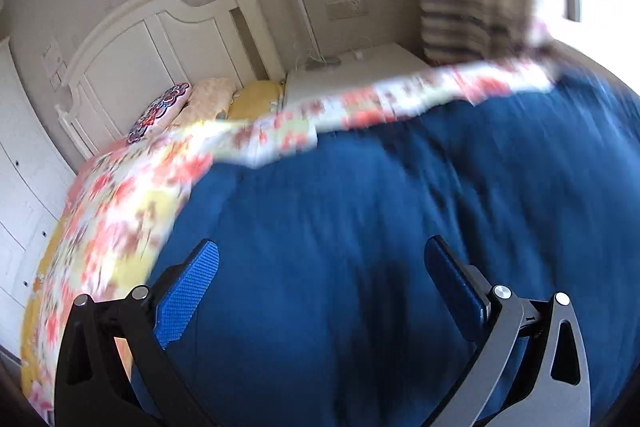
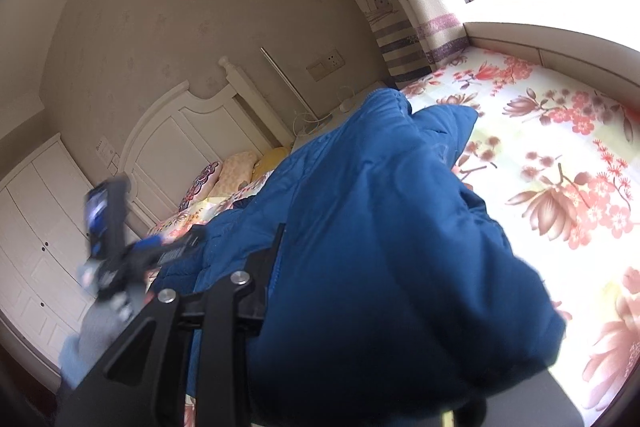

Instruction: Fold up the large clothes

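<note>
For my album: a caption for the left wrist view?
Open left gripper hovers over a blue coat on a floral bed.

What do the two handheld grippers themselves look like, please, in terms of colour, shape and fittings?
The left gripper has black, curved metal finger arms with triangular cut-outs, silver round pivot bolts, and blue textured rubber pads. The right gripper shows the same black linkage with a triangular cut-out and silver bolts; its pads are hidden by the blue jacket. No cables or sleeves are clearly visible.

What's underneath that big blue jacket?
The blue jacket lies on a floral bedsheet, which shows around its edges in both views. Whatever is directly beneath its middle is covered. The open left gripper hovers over it; jacket fabric hides the right gripper's fingertips.
</note>
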Tool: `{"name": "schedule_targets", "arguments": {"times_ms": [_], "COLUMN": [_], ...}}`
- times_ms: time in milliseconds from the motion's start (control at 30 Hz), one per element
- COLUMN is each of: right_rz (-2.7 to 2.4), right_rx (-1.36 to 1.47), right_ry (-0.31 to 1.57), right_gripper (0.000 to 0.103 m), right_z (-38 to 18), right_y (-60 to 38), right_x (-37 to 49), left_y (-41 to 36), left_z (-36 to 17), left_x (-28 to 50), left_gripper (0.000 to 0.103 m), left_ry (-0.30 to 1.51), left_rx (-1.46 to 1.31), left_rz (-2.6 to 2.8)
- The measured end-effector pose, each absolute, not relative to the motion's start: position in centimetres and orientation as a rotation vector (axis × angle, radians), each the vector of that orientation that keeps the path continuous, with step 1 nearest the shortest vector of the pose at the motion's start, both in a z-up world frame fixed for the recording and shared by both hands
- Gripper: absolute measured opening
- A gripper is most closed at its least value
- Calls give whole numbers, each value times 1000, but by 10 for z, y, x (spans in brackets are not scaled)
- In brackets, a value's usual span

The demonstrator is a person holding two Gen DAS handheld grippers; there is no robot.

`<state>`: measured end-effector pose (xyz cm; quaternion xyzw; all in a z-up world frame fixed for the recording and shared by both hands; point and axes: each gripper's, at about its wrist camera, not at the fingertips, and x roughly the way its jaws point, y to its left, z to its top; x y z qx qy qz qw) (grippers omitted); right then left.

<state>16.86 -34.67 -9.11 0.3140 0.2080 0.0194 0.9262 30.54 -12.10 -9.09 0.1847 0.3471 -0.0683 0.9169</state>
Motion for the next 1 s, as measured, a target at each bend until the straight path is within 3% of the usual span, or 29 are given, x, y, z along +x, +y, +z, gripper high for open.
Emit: {"name": "schedule_targets", "arguments": {"times_ms": [100,200,467,533,700,833,1000], "right_rz": [25,-2,106,162,340,324,306], "right_rx": [610,461,-252,-451,-852,-827,-918], "right_ry": [394,364,270,300,416,395,359], "right_gripper": [29,29,28,28,29,29,29], "right_z": [-79,-54,23,14,-76,-83,-85], "right_y": [-338,-307,-133,-77,34,36,40], "right_x": [171,178,207,216,223,219,214], "left_y": [-119,-96,108,141,153,136,110], "left_z": [-114,-102,-36,-45,-93,-108,-73], "left_x": [258,251,323,348,389,402,413], "left_gripper": [99,99,99,99,99,99,99], "left_ry": [684,747,770,788,944,1002,971], "left_rx": [418,381,-504,-672,-851,-817,-689], "left_rz": [-191,-303,-624,-709,-762,-762,-804]}}
